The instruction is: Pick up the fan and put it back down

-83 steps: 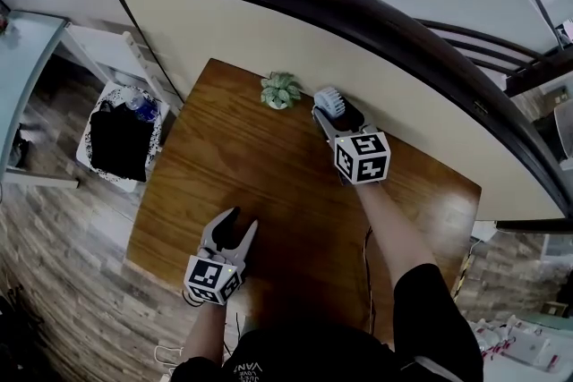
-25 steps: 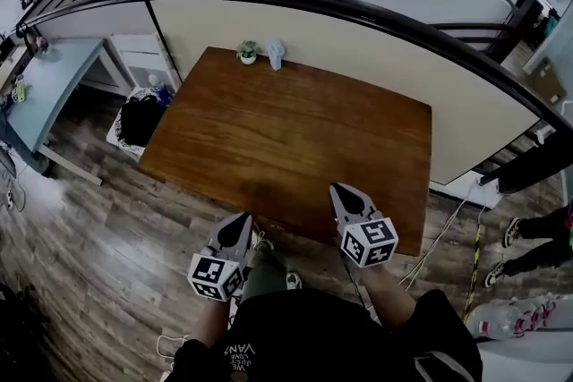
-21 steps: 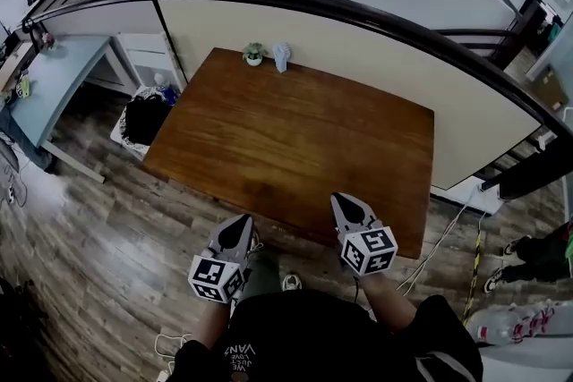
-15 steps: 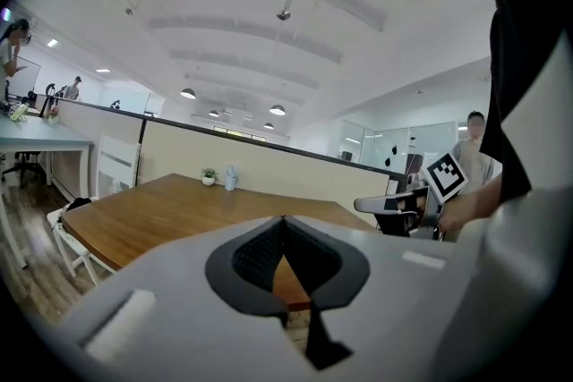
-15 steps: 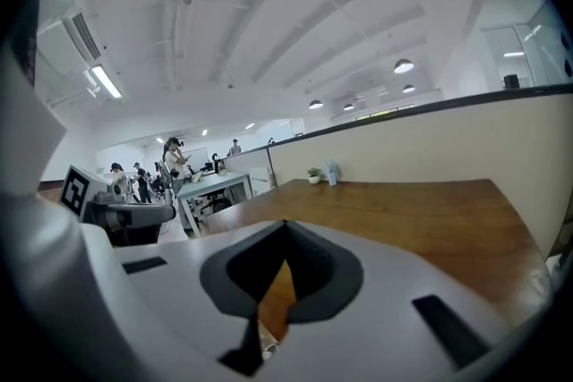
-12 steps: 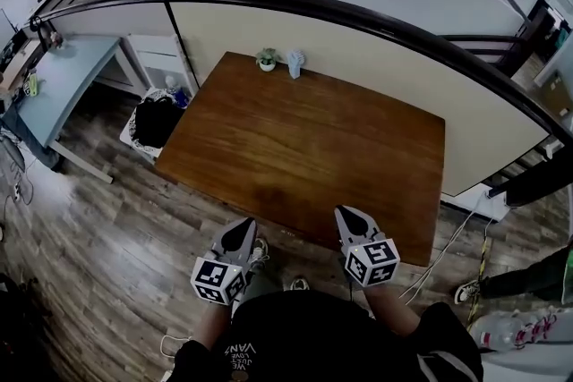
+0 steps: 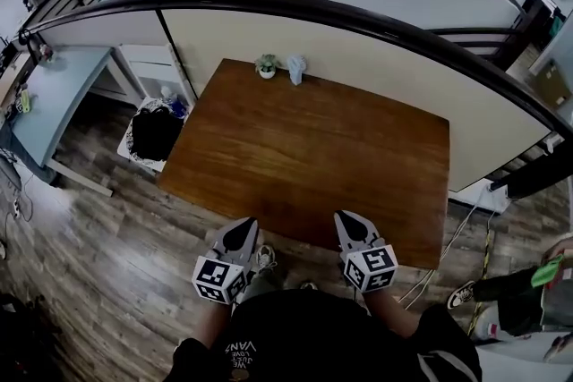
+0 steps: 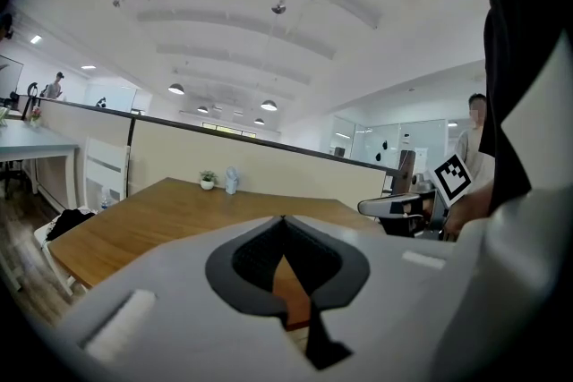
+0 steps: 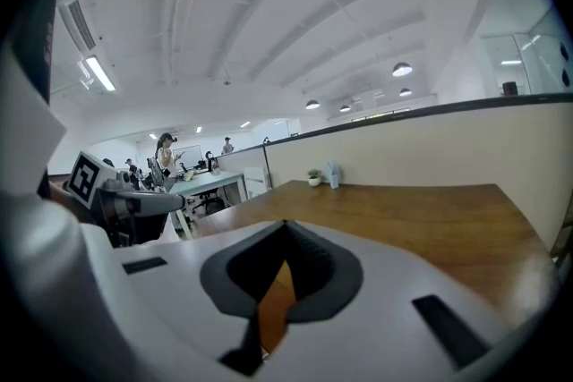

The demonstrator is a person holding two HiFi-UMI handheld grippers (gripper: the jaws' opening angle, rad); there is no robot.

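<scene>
Fingers (image 7: 240, 234) closed — at near table (image 7: 304, 148) edge, fan (image 7: 296, 68) far.

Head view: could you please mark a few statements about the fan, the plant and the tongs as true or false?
1. The left tongs and the right tongs are both shut. True.
2. The fan stands at the far edge of the wooden table. True.
3. The right tongs hold the fan. False: they are empty, by the table's near edge, far from the fan.
4. The fan is left of the potted plant. False: it stands just right of it.
</scene>
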